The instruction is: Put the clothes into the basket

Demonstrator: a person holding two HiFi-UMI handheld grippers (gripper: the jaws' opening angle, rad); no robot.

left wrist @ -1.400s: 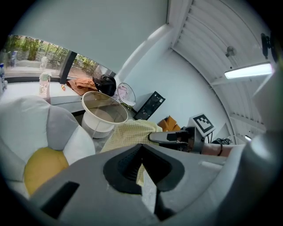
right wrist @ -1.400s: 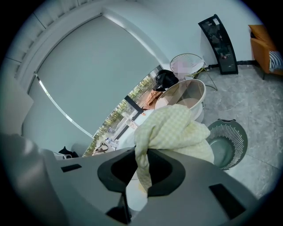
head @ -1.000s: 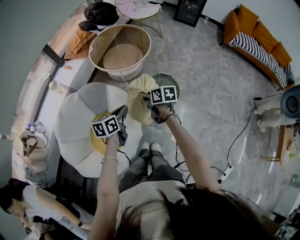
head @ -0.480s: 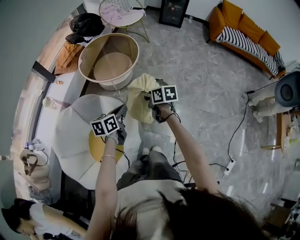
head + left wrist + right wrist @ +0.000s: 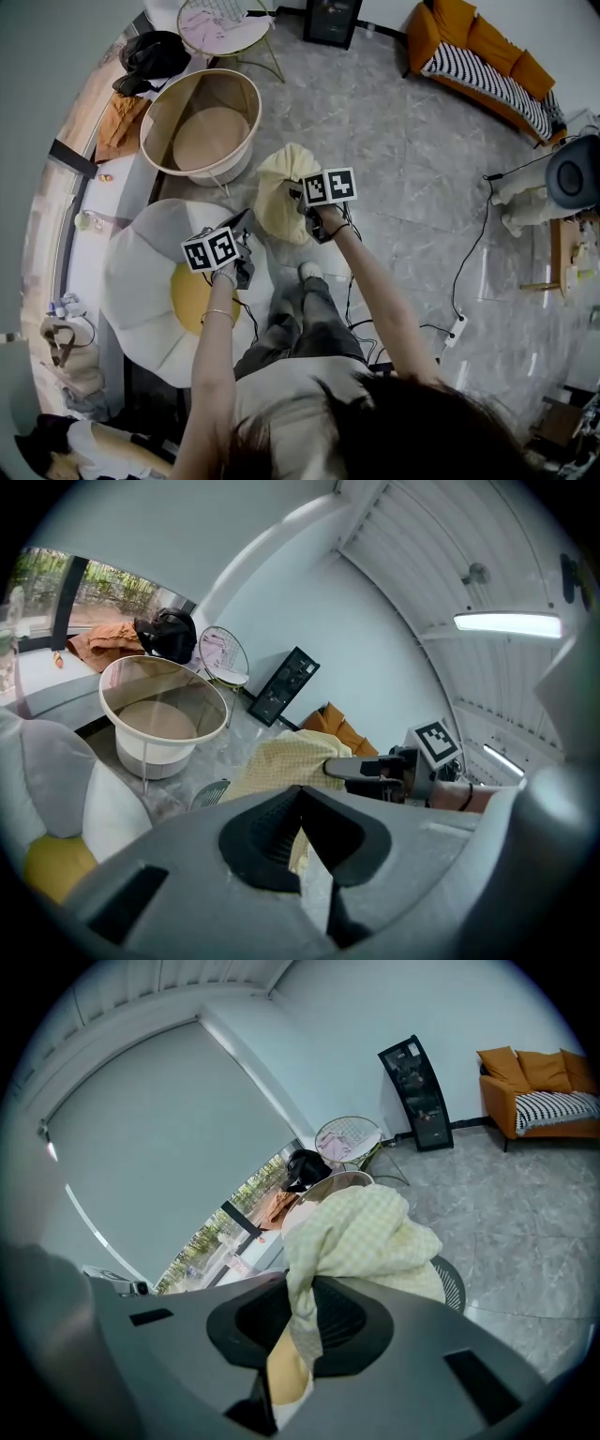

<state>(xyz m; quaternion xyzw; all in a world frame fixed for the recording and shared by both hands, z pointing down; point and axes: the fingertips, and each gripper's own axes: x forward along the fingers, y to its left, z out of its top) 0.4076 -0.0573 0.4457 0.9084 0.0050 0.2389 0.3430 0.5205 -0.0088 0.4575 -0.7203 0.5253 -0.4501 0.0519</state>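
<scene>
A pale yellow checked garment (image 5: 279, 192) hangs bunched above the floor between both grippers. My right gripper (image 5: 298, 199) is shut on it, and the cloth (image 5: 361, 1237) runs down through the jaws (image 5: 305, 1288). My left gripper (image 5: 246, 225) sits at the garment's lower left edge. Its jaws (image 5: 300, 794) are closed with a strip of the same cloth (image 5: 281, 766) between them. The round beige basket (image 5: 155, 141) stands on the floor up and left of the garment, open-topped and holding no clothes. It also shows in the left gripper view (image 5: 141, 757) and behind the cloth in the right gripper view (image 5: 342, 1178).
A white flower-shaped cushion with a yellow centre (image 5: 141, 272) lies under the left arm. A small round fan (image 5: 457, 1283) sits on the floor beneath the garment. An orange cloth (image 5: 117, 117), a black bag (image 5: 155, 52) and a wire side table (image 5: 220, 23) lie beyond the basket. A sofa (image 5: 487, 61) and a floor cable (image 5: 459, 281) are at right.
Both grippers have carried the garment across the floor together, grips unchanged. In the head view the basket and cushion have slid left, and the fan is now hidden under the garment.
</scene>
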